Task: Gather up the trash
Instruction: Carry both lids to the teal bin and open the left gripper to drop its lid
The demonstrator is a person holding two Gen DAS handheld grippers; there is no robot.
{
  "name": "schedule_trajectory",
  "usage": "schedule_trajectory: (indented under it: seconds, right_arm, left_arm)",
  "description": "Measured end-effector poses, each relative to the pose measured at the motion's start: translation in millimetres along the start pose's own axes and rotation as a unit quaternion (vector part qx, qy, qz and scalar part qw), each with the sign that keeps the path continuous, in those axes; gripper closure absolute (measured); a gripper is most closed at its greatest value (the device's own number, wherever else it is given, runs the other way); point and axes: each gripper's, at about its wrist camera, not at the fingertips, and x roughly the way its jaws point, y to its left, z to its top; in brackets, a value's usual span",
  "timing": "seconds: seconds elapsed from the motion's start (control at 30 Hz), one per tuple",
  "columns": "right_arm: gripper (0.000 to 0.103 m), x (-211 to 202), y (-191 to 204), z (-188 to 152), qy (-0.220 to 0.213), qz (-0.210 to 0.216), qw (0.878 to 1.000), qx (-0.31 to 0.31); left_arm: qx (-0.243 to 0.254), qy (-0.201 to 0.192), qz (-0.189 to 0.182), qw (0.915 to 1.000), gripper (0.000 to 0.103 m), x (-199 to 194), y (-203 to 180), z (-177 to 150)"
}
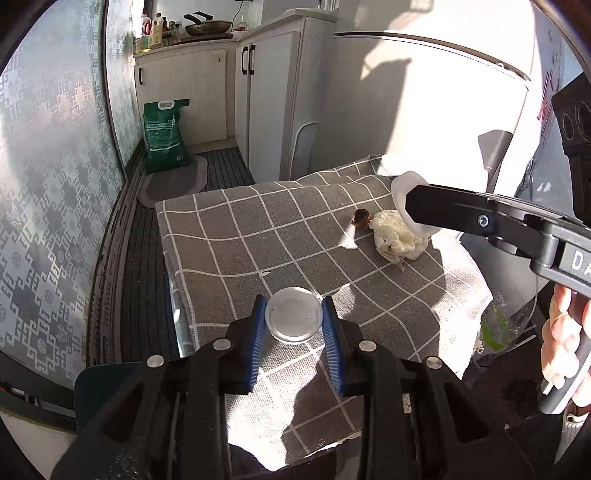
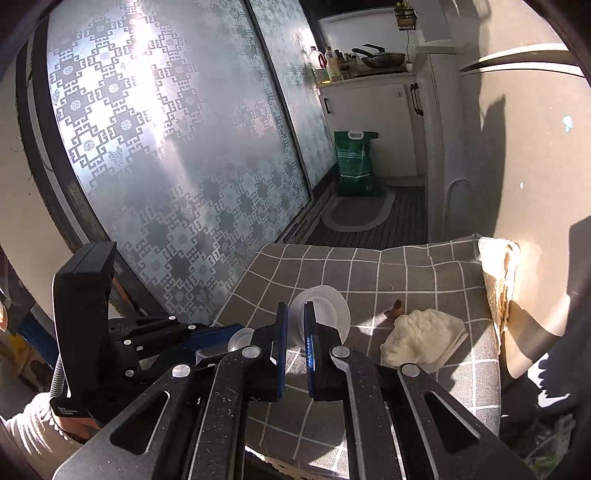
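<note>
**Both claws holding trash over the checked table**

My left claw (image 1: 293,321) is narrowed around a small round cup (image 1: 293,319); I look straight down on its pale disc-shaped end, and the blue pads (image 1: 258,332) sit against it on either side. In the right wrist view the same cup (image 2: 239,339) shows as a clear rim at the tip of my left claw (image 2: 236,338).

My right claw (image 2: 295,332) is squeezed nearly closed on the thin wall of a white plastic lid or cup (image 2: 325,314), which sticks up past the fingertips. From the left wrist view, my right claw (image 1: 413,210) reaches in from the right with that white piece (image 1: 400,188) at its tip, and my hand (image 1: 561,339) grips the handle.

Just beyond and to the right of my right claw lies a crumpled tissue (image 2: 421,339) on the table (image 2: 369,266), which is covered by a grey cloth with white checks. A small brown scrap (image 2: 394,308) lies just beside the tissue, on its far left side. In the left wrist view the tissue (image 1: 397,236) and the scrap (image 1: 361,218) lie well ahead of my left claw, right below the tip of the right one.

Further out, a green sack (image 1: 166,134) stands on the floor by white cabinets (image 1: 266,92), and a pan (image 1: 208,26) rests on the counter beyond.
</note>
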Motion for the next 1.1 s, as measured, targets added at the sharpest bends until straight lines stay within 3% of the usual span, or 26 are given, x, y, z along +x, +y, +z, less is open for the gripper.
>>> schedule_trajectory:
  seconds: [0.23,0.4,0.67,1.1]
  right_arm:
    - [0.095,21.4,52.8,8.5,0.012,0.038,0.998,-0.039]
    - [0.095,36.7,93.0,10.0,0.025,0.063,0.995,-0.069]
    - [0.095,69.1,140.9,2.6,0.061,0.082,0.988,-0.116]
    - [0.095,137.5,190.9,-23.0,0.139,0.094,0.974,-0.15]
  left_arm:
    - [-0.034,-0.016,0.03,0.9988,0.071,-47.2,42.2,-27.3]
    - [-0.07,-0.006,0.049,0.9963,0.071,-59.7,84.3,-56.6]
    - [-0.135,0.024,0.048,0.9894,0.071,-34.4,146.6,-117.4]
    - [-0.171,0.1,0.062,0.9781,0.071,8.7,195.1,-182.2]
